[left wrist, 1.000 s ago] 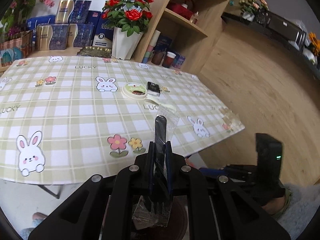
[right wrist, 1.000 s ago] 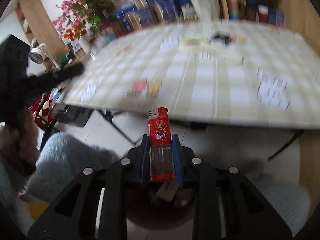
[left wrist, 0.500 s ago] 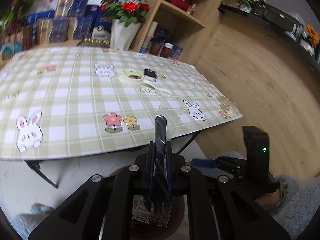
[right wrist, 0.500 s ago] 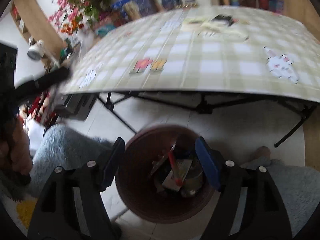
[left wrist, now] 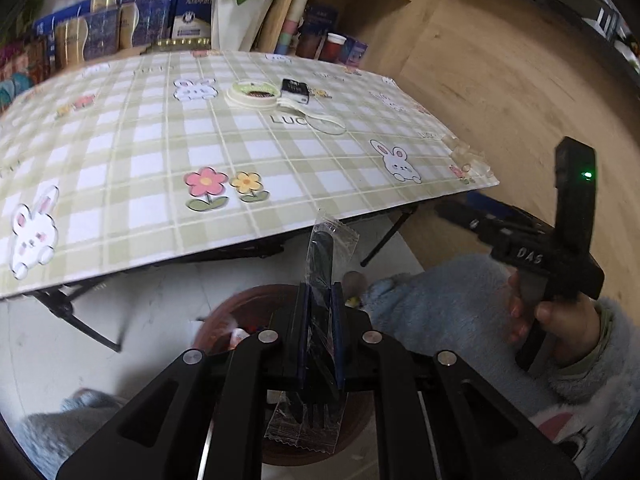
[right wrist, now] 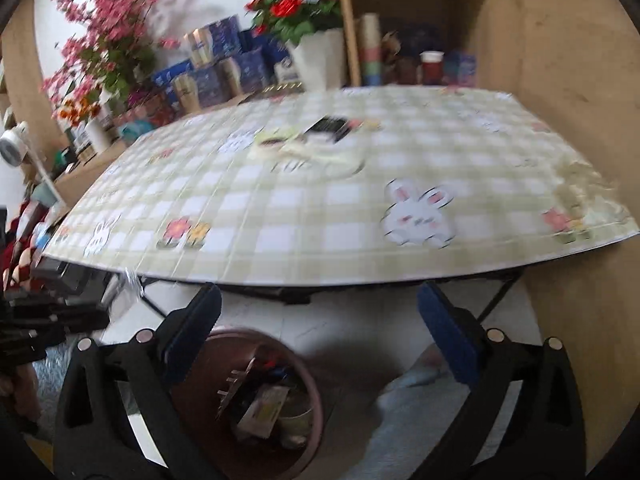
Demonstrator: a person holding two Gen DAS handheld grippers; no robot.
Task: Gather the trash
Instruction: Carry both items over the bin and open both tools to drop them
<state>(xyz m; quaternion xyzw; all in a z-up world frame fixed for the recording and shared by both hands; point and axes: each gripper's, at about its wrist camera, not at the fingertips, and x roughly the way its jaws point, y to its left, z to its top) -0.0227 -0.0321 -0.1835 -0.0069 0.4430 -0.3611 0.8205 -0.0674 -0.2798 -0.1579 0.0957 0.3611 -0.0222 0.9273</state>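
My left gripper [left wrist: 320,292] is shut on a black plastic fork in a clear wrapper [left wrist: 322,248], held over the brown trash bin [left wrist: 240,308] on the floor below the table edge. My right gripper [right wrist: 318,308] is open and empty, above the bin [right wrist: 256,396], which holds several bits of trash. On the checked tablecloth [left wrist: 160,152] lie a round cream lid [left wrist: 252,94], a small black packet [left wrist: 295,89] and a clear plastic spoon [left wrist: 320,122]; they show blurred in the right wrist view [right wrist: 316,140].
A white vase with red roses [left wrist: 236,16], blue boxes [left wrist: 140,8] and a wooden shelf [left wrist: 352,4] stand behind the table. The person's hand holding the right gripper [left wrist: 560,264] and blue fleece-clad legs [left wrist: 440,308] are at the right of the bin. Table legs [left wrist: 72,308] stand beside it.
My right gripper opened and dropped the red lighter into the bin, then tilted up toward the table. My left gripper has moved back off the table over the bin, still holding the fork.
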